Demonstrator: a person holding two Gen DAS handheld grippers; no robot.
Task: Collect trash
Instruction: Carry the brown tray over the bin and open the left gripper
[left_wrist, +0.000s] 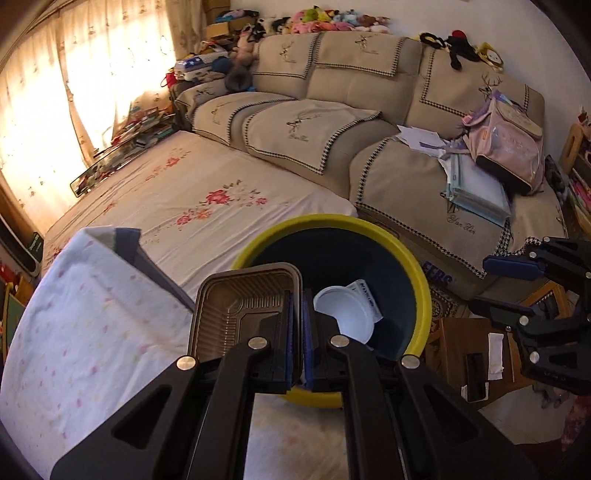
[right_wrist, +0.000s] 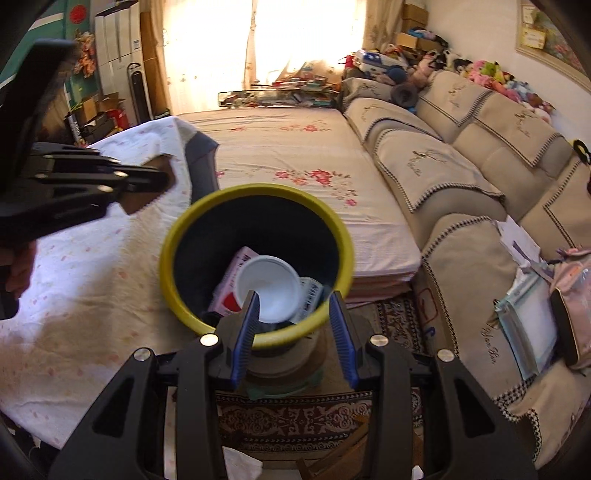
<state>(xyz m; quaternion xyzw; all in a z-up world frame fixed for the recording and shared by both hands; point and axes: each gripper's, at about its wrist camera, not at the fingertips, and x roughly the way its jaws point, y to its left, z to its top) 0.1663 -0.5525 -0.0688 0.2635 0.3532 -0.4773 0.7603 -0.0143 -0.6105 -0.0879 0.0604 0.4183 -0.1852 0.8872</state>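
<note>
My left gripper (left_wrist: 297, 295) is shut on the right rim of a brown ribbed plastic tray (left_wrist: 236, 295). The tray hangs over the cloth-covered table, just left of the bin. That bin has a yellow rim (left_wrist: 325, 220) and a dark inside, and holds a white bowl (left_wrist: 345, 314) and printed packets. In the right wrist view my right gripper (right_wrist: 295, 302) is open above the near side of the bin rim (right_wrist: 258, 190), with the white bowl (right_wrist: 269, 288) seen between its blue pads. The left gripper (right_wrist: 162, 181) enters blurred from the left with the brown tray (right_wrist: 142, 203).
A white cloth with pink specks (left_wrist: 92, 332) covers the table left of the bin. Behind it lie a flowered mattress (left_wrist: 207, 192) and a beige sofa (left_wrist: 332, 122) with a pink backpack (left_wrist: 509, 147) and papers. A patterned rug (right_wrist: 295, 413) and a wooden stool (left_wrist: 469, 347) are below.
</note>
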